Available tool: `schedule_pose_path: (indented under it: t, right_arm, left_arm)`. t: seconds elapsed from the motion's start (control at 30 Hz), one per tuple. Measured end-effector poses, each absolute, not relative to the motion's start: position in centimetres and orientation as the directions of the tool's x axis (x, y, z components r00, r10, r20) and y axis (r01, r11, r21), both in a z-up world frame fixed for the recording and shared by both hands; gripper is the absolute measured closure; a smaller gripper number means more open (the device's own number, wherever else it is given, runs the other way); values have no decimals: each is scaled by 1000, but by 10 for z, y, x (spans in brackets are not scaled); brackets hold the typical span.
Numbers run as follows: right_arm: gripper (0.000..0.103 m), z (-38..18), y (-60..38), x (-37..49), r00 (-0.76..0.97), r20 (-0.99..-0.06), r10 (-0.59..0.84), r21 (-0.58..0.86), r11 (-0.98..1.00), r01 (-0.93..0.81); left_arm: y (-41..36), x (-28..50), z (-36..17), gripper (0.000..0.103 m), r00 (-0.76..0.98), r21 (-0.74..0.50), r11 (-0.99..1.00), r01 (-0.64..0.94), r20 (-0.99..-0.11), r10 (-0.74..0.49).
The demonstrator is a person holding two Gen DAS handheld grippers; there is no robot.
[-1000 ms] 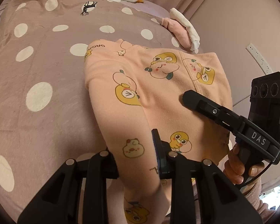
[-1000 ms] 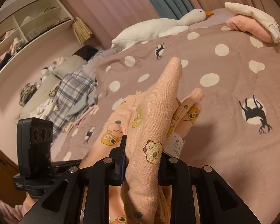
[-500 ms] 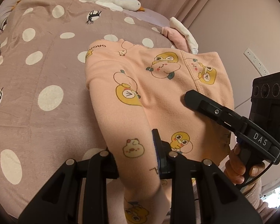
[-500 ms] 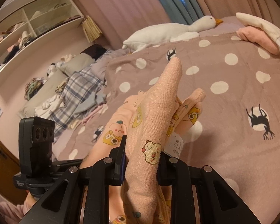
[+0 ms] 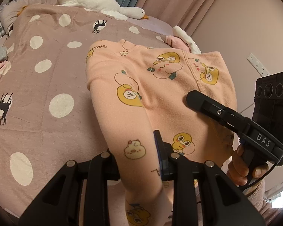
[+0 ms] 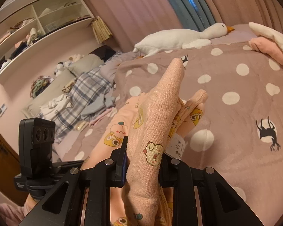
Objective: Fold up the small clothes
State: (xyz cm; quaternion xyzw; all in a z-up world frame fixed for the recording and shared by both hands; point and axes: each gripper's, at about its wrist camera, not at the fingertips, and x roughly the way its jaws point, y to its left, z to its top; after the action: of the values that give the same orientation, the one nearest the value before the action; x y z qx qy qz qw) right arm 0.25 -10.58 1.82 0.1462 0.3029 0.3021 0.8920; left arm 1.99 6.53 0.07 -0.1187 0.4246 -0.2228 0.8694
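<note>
A small peach garment printed with yellow cartoon animals hangs lifted above the bed, held at two places. My left gripper is shut on a bunched fold at its near edge. In the left wrist view my right gripper reaches in from the right, a hand on its handle. In the right wrist view my right gripper is shut on another fold of the garment, which stands up in a point with a white care label beside it. The garment's lower part is hidden behind the jaws.
The bed wears a mauve cover with white dots and black deer. A white goose plush lies at its far edge. Folded pink and white clothes sit at the far right. Loose plaid clothing and wall shelves are at left.
Both grippers have risen a little with the garment still in them, so more of the bed, the goose plush and the curtains show. Both grips are unchanged.
</note>
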Motion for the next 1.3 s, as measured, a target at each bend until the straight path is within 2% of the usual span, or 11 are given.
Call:
schedule_pose_path:
  t: [1.3]
  right_arm:
    - [77,24,-87,18,626,-460,630,417,776,-474]
  left_arm:
    - [72,31,3,76,569,-360,894,266,-690,-447]
